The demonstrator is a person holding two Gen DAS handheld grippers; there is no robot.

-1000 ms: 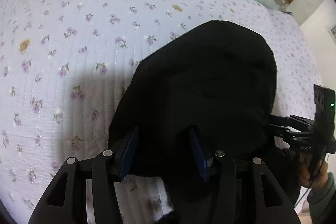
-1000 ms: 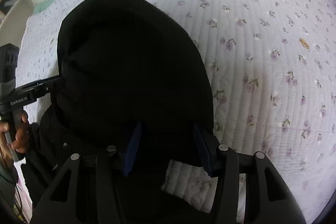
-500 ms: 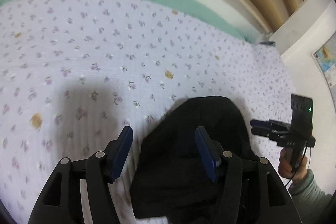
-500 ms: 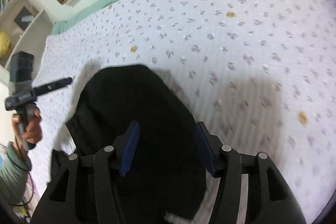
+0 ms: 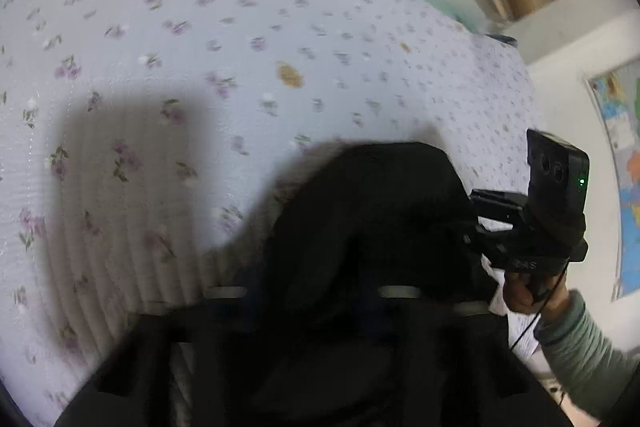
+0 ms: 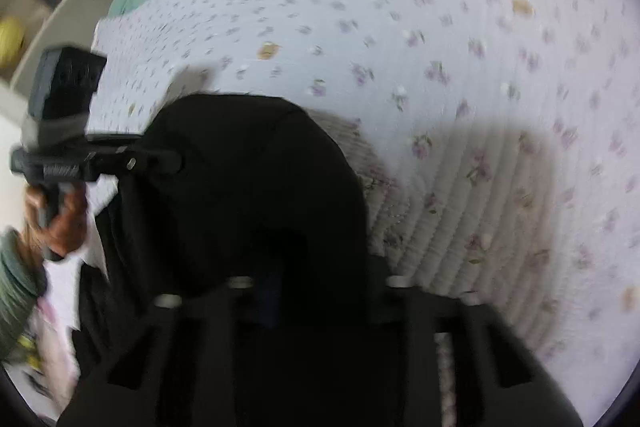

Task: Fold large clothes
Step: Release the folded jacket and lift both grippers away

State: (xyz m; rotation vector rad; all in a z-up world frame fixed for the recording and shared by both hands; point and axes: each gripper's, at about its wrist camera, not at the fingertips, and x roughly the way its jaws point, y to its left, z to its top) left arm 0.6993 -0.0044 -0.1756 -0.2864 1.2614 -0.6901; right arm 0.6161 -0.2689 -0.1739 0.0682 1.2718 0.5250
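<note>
Black garment (image 5: 372,227) bunched over my left gripper (image 5: 312,303), hiding fingers; can't tell grip. Same at my right gripper (image 6: 316,291): cloth covers fingers, can't tell. Flowered quilt (image 5: 200,47) lies beyond fingers, under garment.

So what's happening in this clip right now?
A person holding a two-finger tool in each hand is working a black garment on a bed with a floral quilt. The right tool and the left tool both sit at the garment's edges. Both views are blurred, so grip cannot be confirmed.
</note>
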